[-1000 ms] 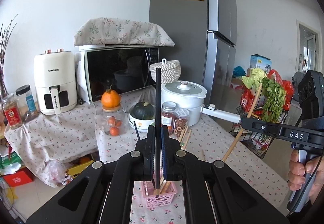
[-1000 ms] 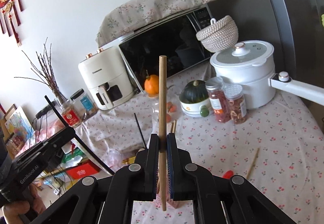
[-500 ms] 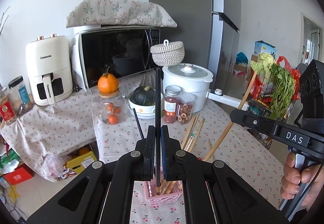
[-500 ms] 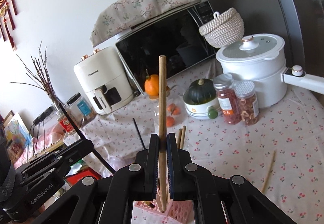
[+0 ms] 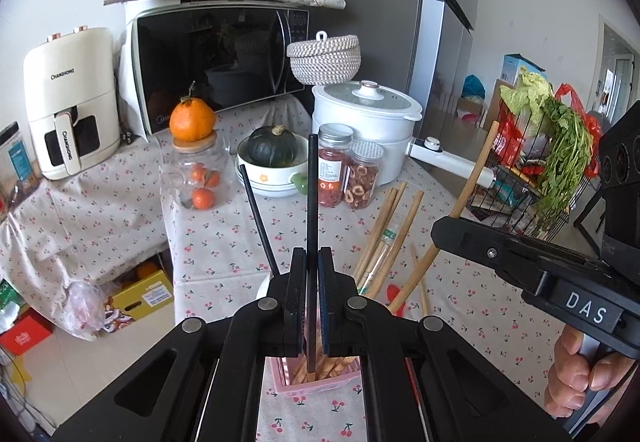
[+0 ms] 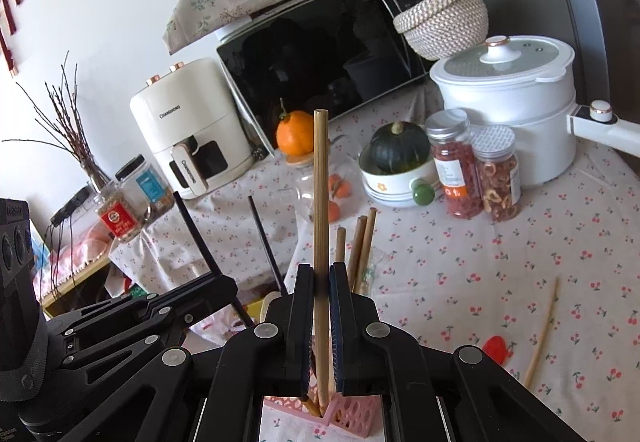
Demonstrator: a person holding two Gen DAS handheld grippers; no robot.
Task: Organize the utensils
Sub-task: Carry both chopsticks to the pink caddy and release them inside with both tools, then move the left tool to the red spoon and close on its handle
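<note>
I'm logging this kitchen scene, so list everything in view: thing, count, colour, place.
pink basket: 1, pink, below both claws, holds bamboo chopsticks
black chopstick: 1, black, in left claw
bamboo chopstick: 1, tan, in right claw
loose chopstick: 1, tan, on tablecloth
microwave: 1, white, back
air fryer: 1, cream, left
white pot: 1, right
jars: 2, clear, before pot
left claw: shut
right claw: shut

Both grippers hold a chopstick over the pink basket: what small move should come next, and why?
Probably lower both a little further, then open. The left gripper is shut on the black chopstick, the right gripper on the bamboo chopstick; both tips sit at the mouth of the pink perforated basket.
</note>
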